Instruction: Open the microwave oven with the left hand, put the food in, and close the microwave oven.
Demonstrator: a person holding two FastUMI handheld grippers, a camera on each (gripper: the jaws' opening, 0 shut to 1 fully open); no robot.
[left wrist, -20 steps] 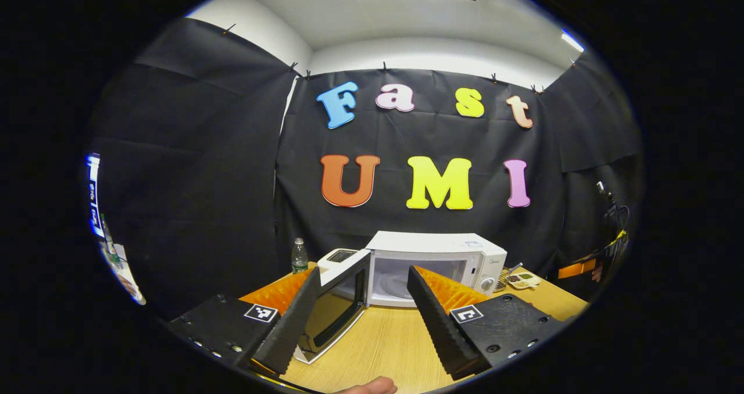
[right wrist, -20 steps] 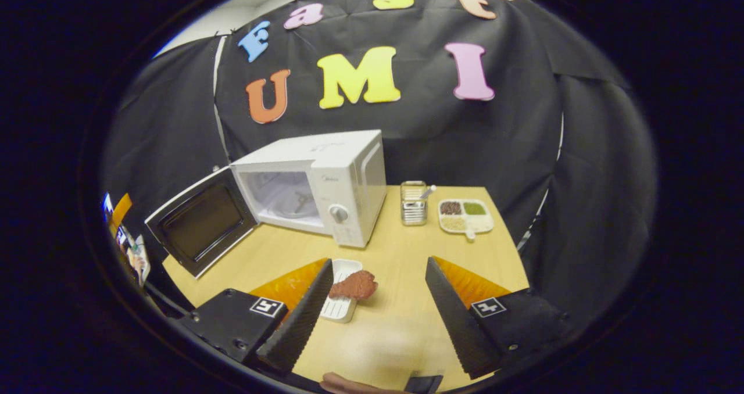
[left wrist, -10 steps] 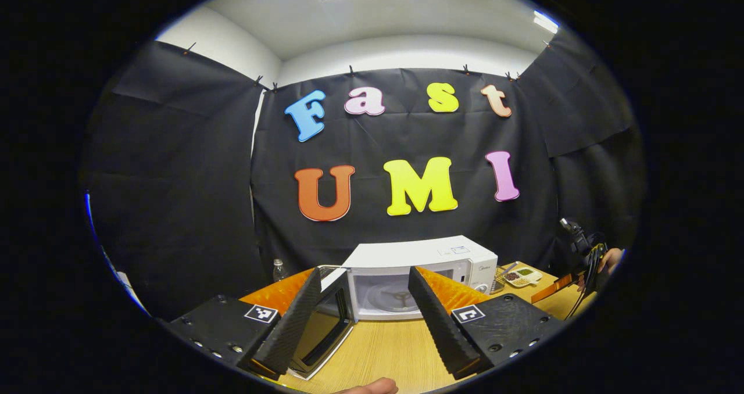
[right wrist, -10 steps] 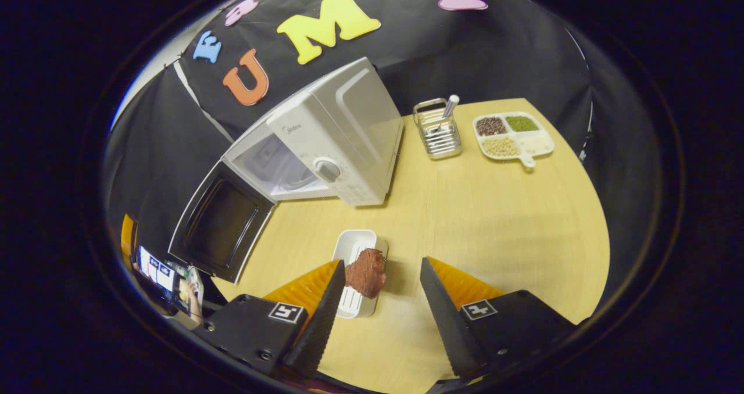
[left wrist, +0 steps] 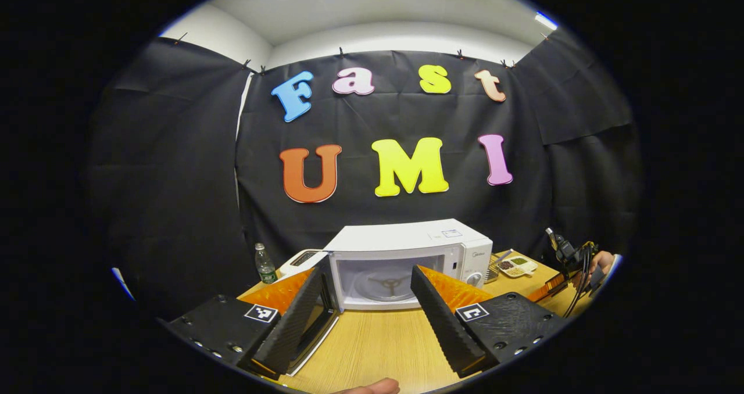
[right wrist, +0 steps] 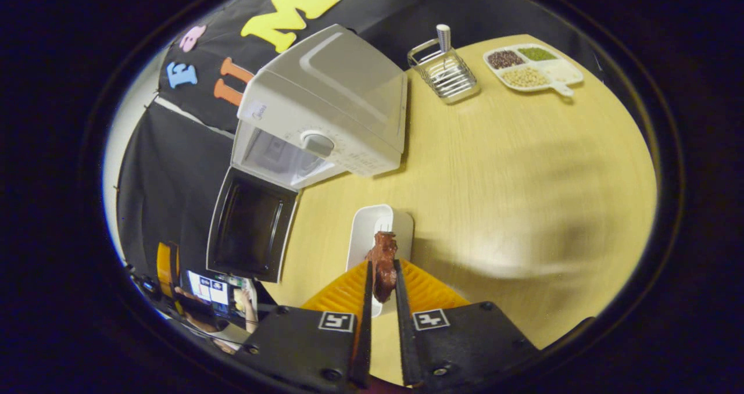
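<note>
In the left gripper view the left gripper (left wrist: pixel 367 301) has dropped a little and squared up to the microwave (left wrist: pixel 407 263) since half a second ago, its fingers spread wide and holding nothing, the door (left wrist: pixel 317 318) swung open at the left over the bench (left wrist: pixel 378 347). In the right gripper view the right gripper (right wrist: pixel 381 286), wide apart a moment ago, has now closed its fingers on the reddish-brown food (right wrist: pixel 383 263) over the white tray (right wrist: pixel 372 231), just in front of the open microwave.

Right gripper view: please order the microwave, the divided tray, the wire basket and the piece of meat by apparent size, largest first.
1. microwave
2. divided tray and wire basket: look alike, not ranked
3. piece of meat, though it is nearest to the camera
</note>
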